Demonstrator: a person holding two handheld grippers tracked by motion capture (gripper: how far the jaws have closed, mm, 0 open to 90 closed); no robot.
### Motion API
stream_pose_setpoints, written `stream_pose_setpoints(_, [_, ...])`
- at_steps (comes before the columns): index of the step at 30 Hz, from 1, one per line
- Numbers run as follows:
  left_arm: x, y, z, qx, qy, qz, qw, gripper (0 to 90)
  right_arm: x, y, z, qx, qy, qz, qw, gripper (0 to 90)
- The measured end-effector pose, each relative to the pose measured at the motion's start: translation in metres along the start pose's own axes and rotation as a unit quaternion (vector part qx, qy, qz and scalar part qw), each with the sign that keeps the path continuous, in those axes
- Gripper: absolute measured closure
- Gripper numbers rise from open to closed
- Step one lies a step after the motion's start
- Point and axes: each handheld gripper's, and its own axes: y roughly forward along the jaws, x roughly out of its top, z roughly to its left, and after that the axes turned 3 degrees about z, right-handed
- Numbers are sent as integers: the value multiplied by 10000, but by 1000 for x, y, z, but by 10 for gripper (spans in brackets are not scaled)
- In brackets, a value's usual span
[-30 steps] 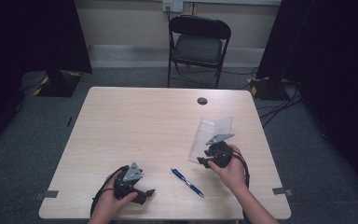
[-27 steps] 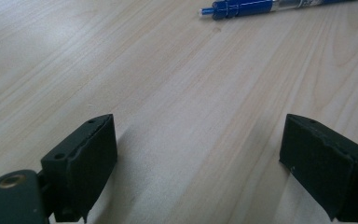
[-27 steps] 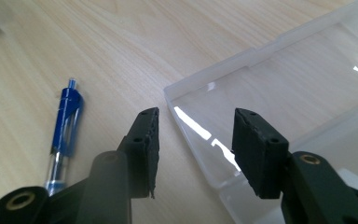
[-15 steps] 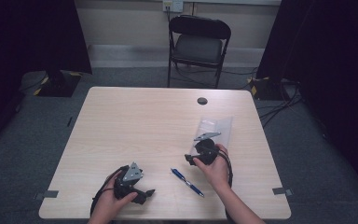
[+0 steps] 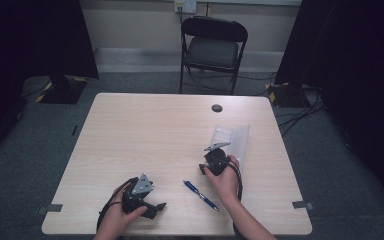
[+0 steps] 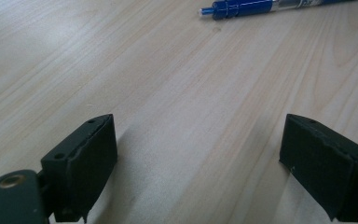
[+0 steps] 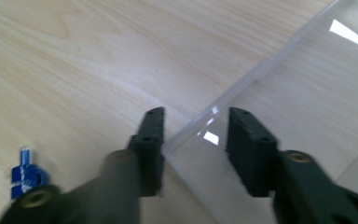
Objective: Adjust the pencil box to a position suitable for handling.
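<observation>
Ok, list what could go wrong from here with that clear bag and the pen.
1. The right gripper has its jaws open astride the clear plastic bag's corner edge; the thin, flat film could slip out or crumple as they close.
2. The blue pen lies loose between the two hands and may get knocked and roll.
3. The left gripper rests open, low over the table, and could scrape it.

No text, label or number can be read

Wooden table: pen, clear bag
</observation>
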Motion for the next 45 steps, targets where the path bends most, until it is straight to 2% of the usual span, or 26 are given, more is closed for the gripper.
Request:
stream_pose_setpoints(3, [0,1,0,8,-13,-35,10000,106,-1,-2,-2,-17,-64,87,9999,688])
stream_pose_setpoints(5, [0,0,0,0,-3,-4,10000,106,-2,-5,-5,-22,14,136,9999,732])
stream_pose_setpoints(6, [0,0,0,-1,-2,-2,10000,106,-4,-6,-7,12,-23,121,9999,762])
stream_pose_setpoints(10, [0,0,0,-1,-1,-2,10000,106,-11,-12,-14,66,-190,95,9998,781])
stream_pose_setpoints(13, [0,0,0,1,-1,-2,10000,106,-13,-16,-17,-50,-290,75,9995,787])
stream_pose_setpoints(14, [0,0,0,-1,0,-1,10000,106,-16,-19,-22,18,-350,45,9994,792])
stream_pose_setpoints(18, [0,0,0,-1,-3,-4,10000,106,-21,-26,-29,127,-573,-29,9983,799])
stream_pose_setpoints(23, [0,0,0,1,-4,-3,10000,106,-30,-30,-34,142,-907,-27,9958,800])
stream_pose_setpoints(27, [0,0,0,1,-3,-4,10000,106,-35,-34,-34,-15,-1217,-88,9925,826])
stream_pose_setpoints(30, [0,0,0,1,-6,-4,10000,106,-39,-35,-36,85,-1324,-94,9911,833])
stream_pose_setpoints(33, [0,0,0,0,-6,-6,10000,106,-43,-36,-38,215,-1282,-164,9914,827])
stream_pose_setpoints(35, [0,0,0,0,-4,-5,10000,106,-44,-36,-39,299,-1201,-154,9922,749])
stream_pose_setpoints(37, [0,0,0,0,-5,-5,10000,106,-45,-37,-39,276,-1106,-136,9934,654])
stream_pose_setpoints(41, [0,0,0,0,-1,-3,10000,106,-43,-39,-38,283,-1024,-210,9941,630])
stream_pose_setpoints(45, [0,0,0,0,-6,-5,10000,106,-33,-36,-36,89,-833,-272,9961,640])
